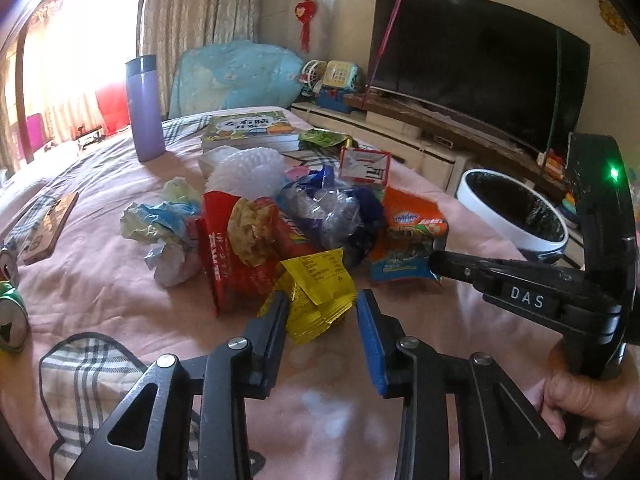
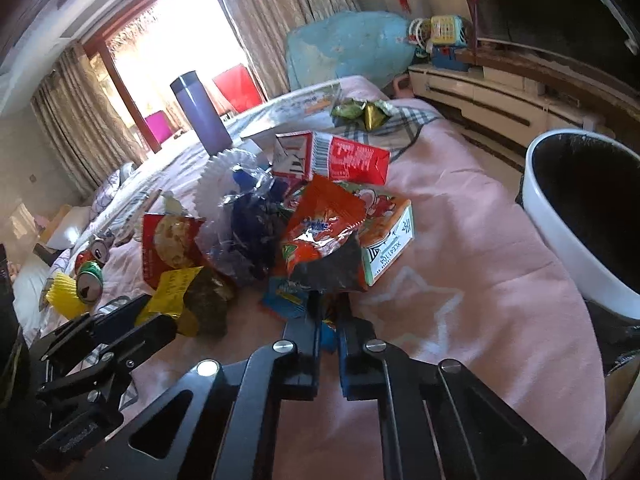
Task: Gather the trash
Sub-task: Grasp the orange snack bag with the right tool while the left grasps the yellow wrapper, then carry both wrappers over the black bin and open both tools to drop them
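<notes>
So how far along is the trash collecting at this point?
Done: nothing evident; no trash shows in the visible part of the bin. In hand: left tool shut on the yellow wrapper, right tool shut on the orange packet. Remaining: the pile on the bedspread, plus the cans.

Trash pile (image 1: pixel 288 232) heaped mid-bed on pink cover: crumpled paper (image 1: pixel 160 232), red snack bag (image 1: pixel 240 240), clear-and-blue plastic bag (image 1: pixel 332 212), white ruffled tray (image 1: pixel 248 168), orange wrapper (image 2: pixel 320 236), yellow foil wrapper (image 1: pixel 316 292) at near edge. White bin (image 2: pixel 576 216), black-lined, stands beside the bed.
</notes>
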`<state>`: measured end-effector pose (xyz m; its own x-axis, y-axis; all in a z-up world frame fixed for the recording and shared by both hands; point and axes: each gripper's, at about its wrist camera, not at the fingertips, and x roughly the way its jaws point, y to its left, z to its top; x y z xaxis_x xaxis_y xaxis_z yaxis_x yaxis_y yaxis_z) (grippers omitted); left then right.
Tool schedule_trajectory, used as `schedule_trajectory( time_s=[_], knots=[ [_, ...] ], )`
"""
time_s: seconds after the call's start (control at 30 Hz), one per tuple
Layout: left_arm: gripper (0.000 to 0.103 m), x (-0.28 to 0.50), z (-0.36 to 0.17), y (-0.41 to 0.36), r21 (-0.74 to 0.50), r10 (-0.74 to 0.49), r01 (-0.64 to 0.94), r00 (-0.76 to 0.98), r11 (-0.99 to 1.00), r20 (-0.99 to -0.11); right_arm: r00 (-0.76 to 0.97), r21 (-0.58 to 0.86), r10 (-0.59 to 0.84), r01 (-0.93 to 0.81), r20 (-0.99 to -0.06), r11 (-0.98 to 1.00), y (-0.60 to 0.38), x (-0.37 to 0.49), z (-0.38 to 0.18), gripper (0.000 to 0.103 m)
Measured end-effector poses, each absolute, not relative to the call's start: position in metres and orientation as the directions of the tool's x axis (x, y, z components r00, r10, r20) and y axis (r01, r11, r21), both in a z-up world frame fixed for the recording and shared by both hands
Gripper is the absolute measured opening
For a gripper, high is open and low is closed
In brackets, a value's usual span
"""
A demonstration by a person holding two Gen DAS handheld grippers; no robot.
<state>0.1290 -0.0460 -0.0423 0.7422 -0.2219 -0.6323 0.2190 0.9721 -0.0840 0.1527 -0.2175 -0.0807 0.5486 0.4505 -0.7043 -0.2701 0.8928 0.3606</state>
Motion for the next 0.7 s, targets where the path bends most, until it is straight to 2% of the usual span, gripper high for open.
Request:
schedule_trajectory(
  time_s=[0.4, 0.43, 0.47, 0.7],
  knots=[
    [0.029, 0.104, -0.019, -0.067, -0.121, -0.327, 0.318, 0.744, 0.94, -0.582, 0.625, 0.398, 0.456, -0.242, -0.633, 0.885, -0.265, 0.123, -0.047, 0.003],
    [0.027, 0.104, -0.017, -0.069, -0.122, -0.333, 0.326, 0.743, 0.938, -0.581, 0.632, 0.397, 0.451, -0.237, -0.63, 0.887, -0.269, 0.121, -0.045, 0.003],
    [0.021, 0.104, -0.016, -0.074, -0.122, -0.345, 0.34, 0.737, 0.932, -0.581, 0.64, 0.395, 0.445, -0.231, -0.627, 0.889, -0.274, 0.119, -0.043, 0.003],
    [0.02, 0.117, -0.011, -0.103, -0.109, -0.4, 0.416, 0.718, 0.903, -0.57, 0.688, 0.392, 0.382, -0.152, -0.617, 0.907, -0.315, 0.113, -0.037, 0.003]
  ],
)
